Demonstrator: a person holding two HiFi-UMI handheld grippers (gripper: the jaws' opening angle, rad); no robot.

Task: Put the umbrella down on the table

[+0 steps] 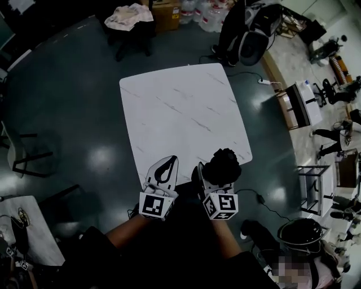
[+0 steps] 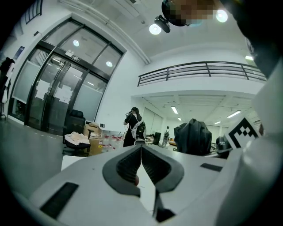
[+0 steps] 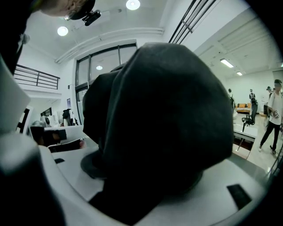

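A folded black umbrella [image 1: 223,165] is bunched between the jaws of my right gripper [image 1: 217,174], over the near edge of the white marble table [image 1: 180,107]. In the right gripper view the umbrella [image 3: 163,119] fills most of the picture and hides the tips of the right gripper [image 3: 150,176], whose jaws are closed on it. My left gripper [image 1: 170,160] is just to its left, also over the near table edge, with its jaws touching and nothing in them. The left gripper view shows the left gripper [image 2: 141,148] shut, and the umbrella [image 2: 193,137] to its right.
Beyond the table stand a chair with a pale cloth [image 1: 130,17], a cardboard box [image 1: 166,14] and a person [image 1: 231,28]. A power strip [image 1: 265,82] and cable lie on the floor at right. A second white table [image 1: 22,226] is at lower left, a dark chair [image 1: 22,152] at left.
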